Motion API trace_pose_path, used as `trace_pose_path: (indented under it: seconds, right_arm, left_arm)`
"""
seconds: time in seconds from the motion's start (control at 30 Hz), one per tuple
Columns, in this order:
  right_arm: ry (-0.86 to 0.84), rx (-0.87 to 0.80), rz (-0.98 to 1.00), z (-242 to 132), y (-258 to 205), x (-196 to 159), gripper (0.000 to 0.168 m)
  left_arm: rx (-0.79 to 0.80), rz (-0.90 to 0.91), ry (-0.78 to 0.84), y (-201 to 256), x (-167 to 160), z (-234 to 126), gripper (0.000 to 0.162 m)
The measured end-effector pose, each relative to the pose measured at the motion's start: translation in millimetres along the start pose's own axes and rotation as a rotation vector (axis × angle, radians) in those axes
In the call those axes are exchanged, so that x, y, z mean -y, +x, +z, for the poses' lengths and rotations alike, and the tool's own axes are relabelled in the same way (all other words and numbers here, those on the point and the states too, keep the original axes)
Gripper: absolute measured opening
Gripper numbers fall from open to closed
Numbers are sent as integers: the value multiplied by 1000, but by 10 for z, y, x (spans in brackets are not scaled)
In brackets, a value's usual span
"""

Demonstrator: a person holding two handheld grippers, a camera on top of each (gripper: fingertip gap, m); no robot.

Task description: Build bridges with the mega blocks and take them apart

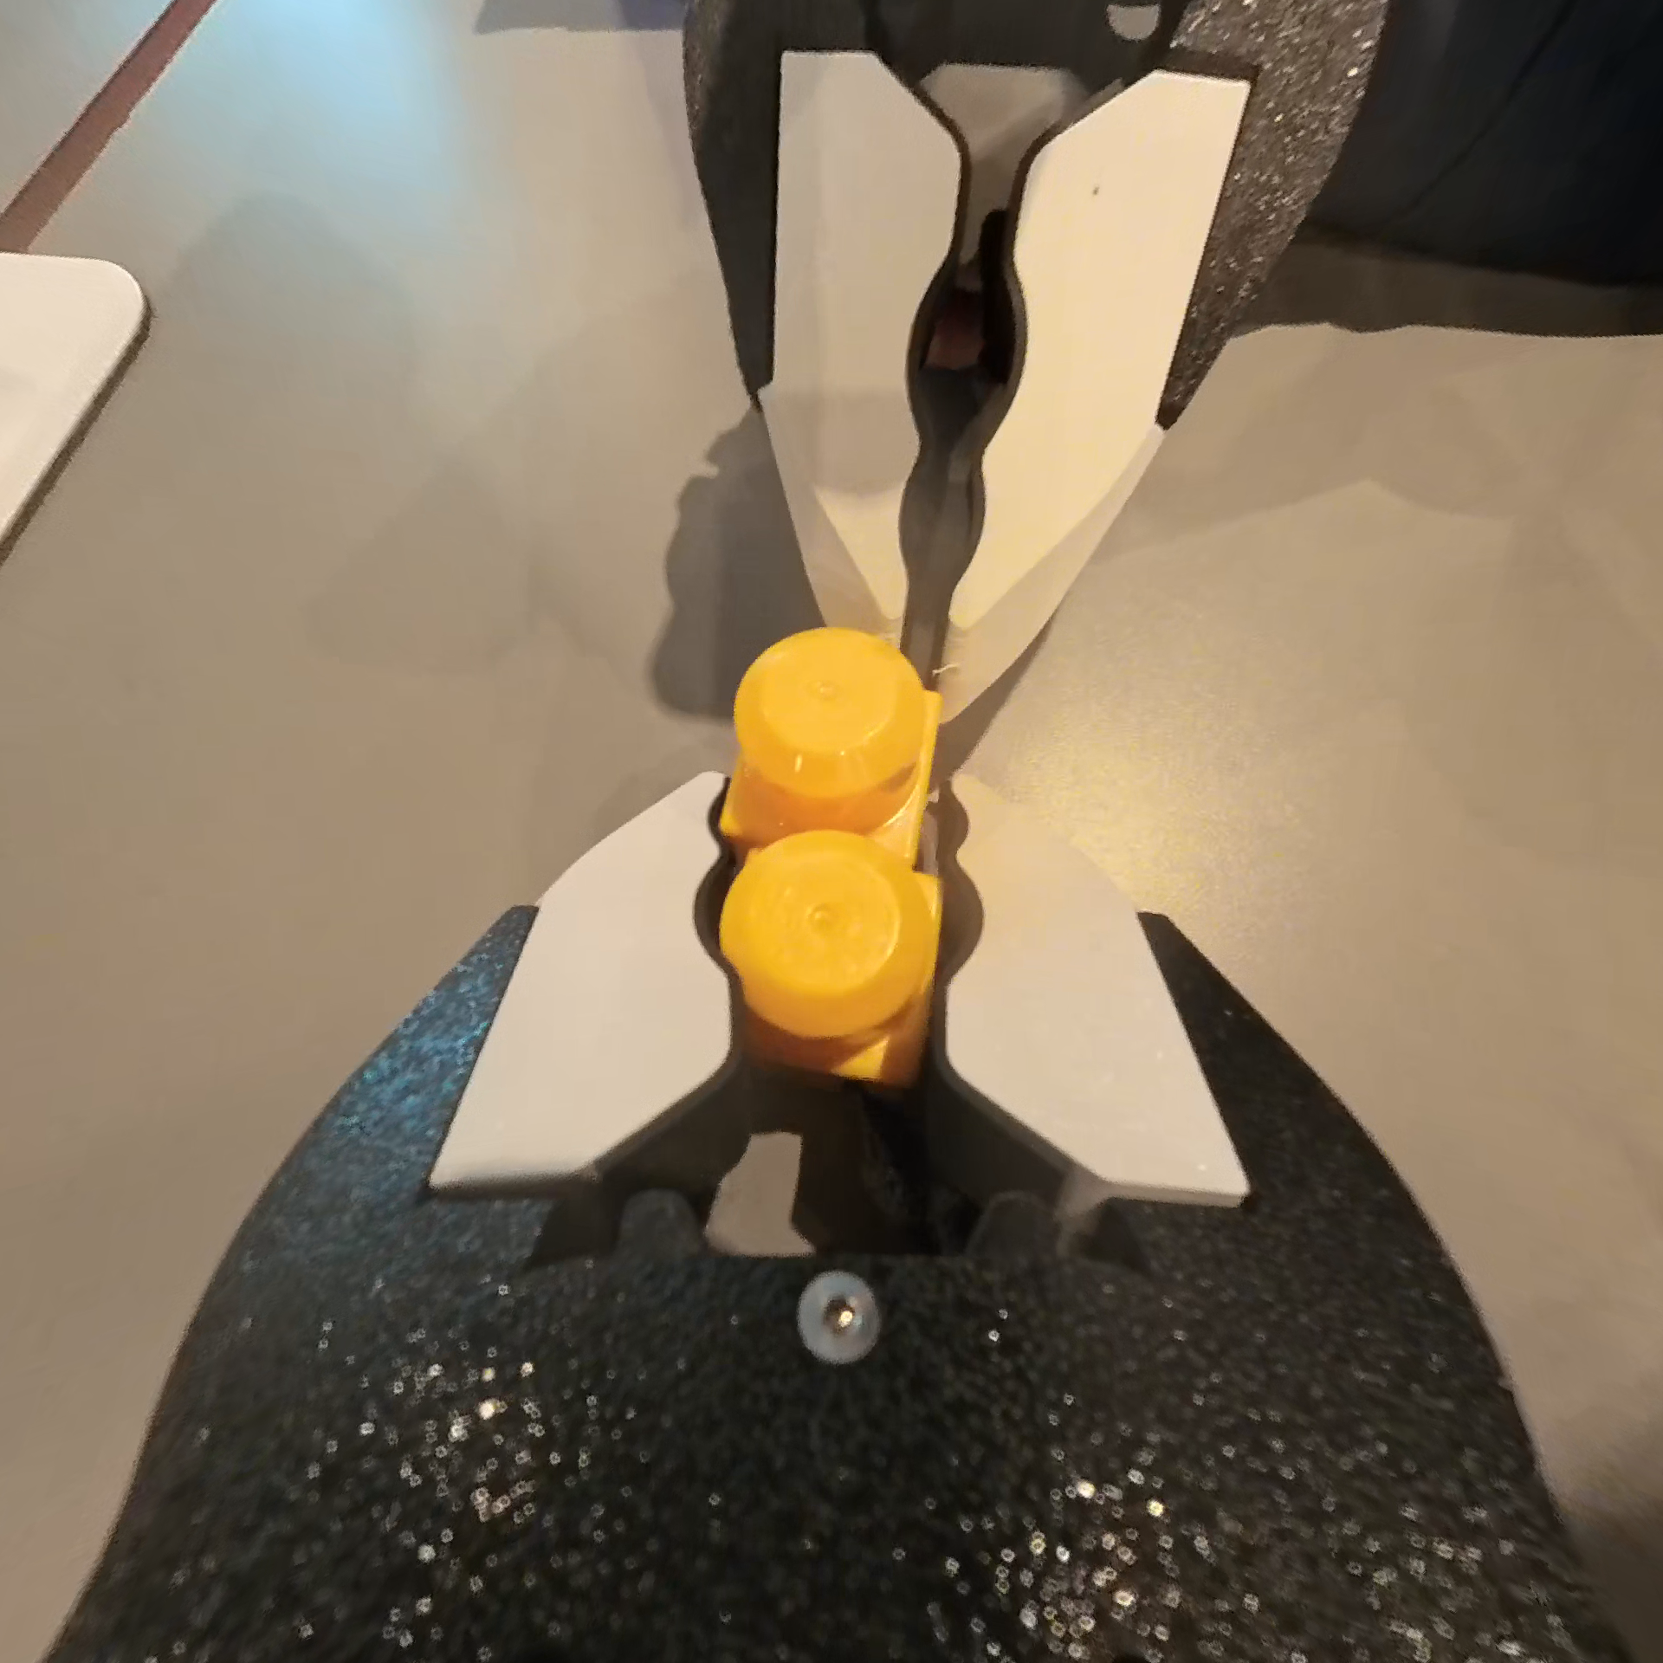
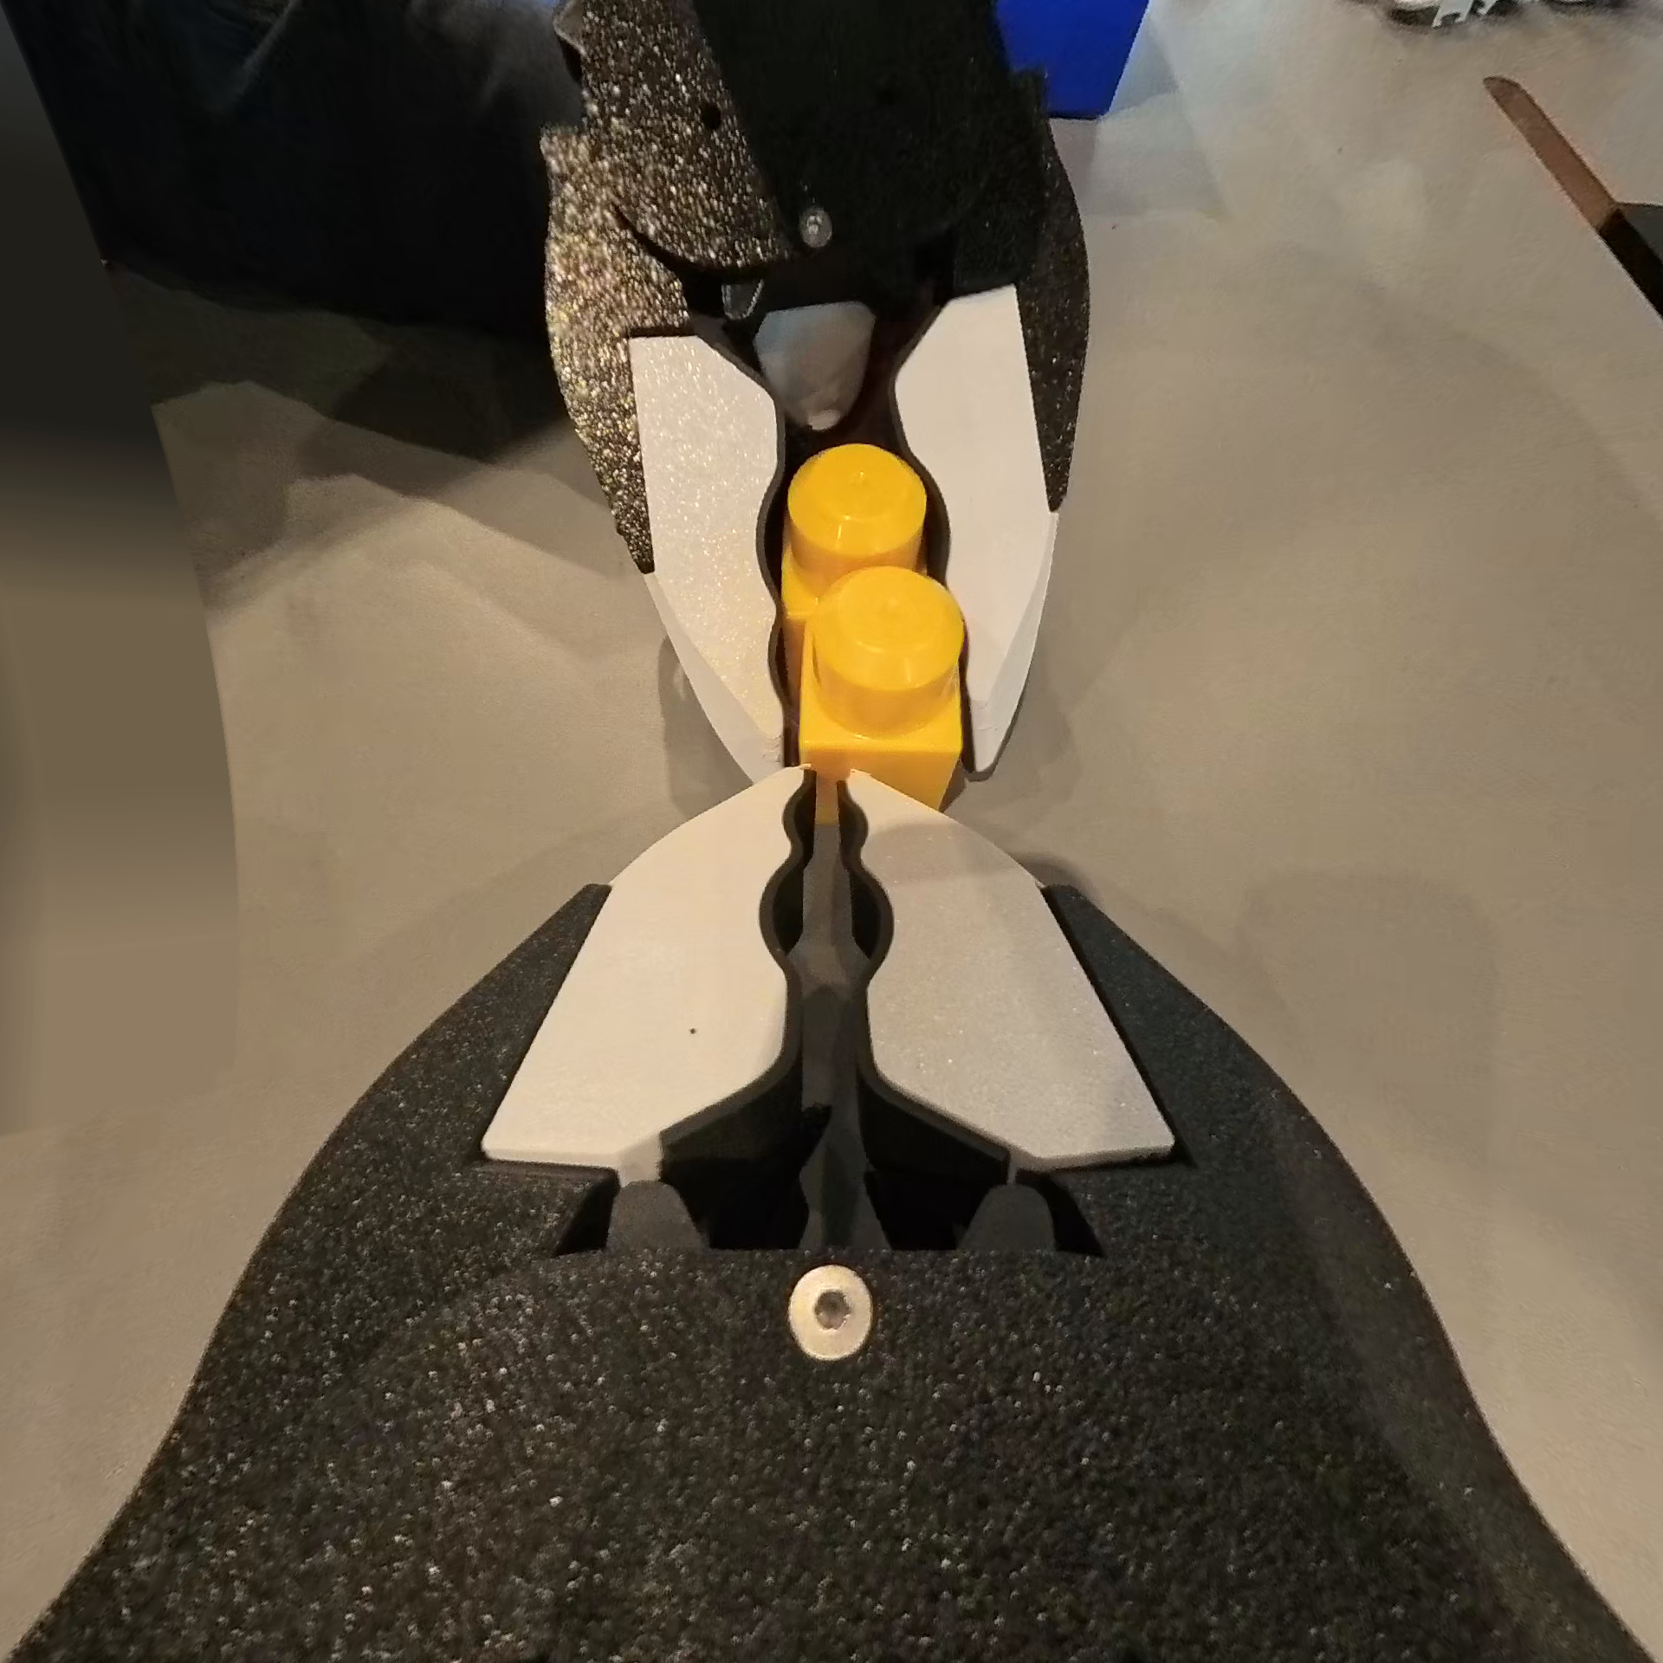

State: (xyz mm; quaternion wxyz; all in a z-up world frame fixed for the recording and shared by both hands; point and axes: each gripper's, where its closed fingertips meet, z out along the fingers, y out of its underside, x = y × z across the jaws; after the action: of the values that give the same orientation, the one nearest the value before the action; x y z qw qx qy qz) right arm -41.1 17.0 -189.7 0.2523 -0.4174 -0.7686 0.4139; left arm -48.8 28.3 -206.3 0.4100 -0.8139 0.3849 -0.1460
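One yellow two-stud block (image 2: 868, 648) sits between your two grippers over the grey table (image 1: 360, 585). Your left gripper (image 1: 832, 864) clamps its sides; your right gripper (image 2: 823, 801) is nearly closed, tips at the block's near end, and contact is hard to judge. The table is open all around. A blue container (image 2: 1071, 54) is cut off at the far edge, its contents hidden.

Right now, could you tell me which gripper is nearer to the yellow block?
Left. The left gripper is shut on the yellow block, which sits between its fingers. The right gripper, nearly closed, faces it with only its fingertips at the block's end.
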Motion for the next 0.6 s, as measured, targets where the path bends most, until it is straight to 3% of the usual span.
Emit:
trace_pose_path:
  seconds: [0.37, 0.5, 0.6]
  right_arm:
    - [32, -32, 16, -100, 75, 25, 6]
    - [18, -25, 17, -81, 62, 4, 6]
    - [12, -33, 19, -92, 75, 2, 5]
  left_arm:
    - [-52, 20, 2, 87, 0, -8, 42]
    - [6, -22, 25, 16, 21, -38, 43]
    - [24, -84, 30, 62, -4, -126, 66]
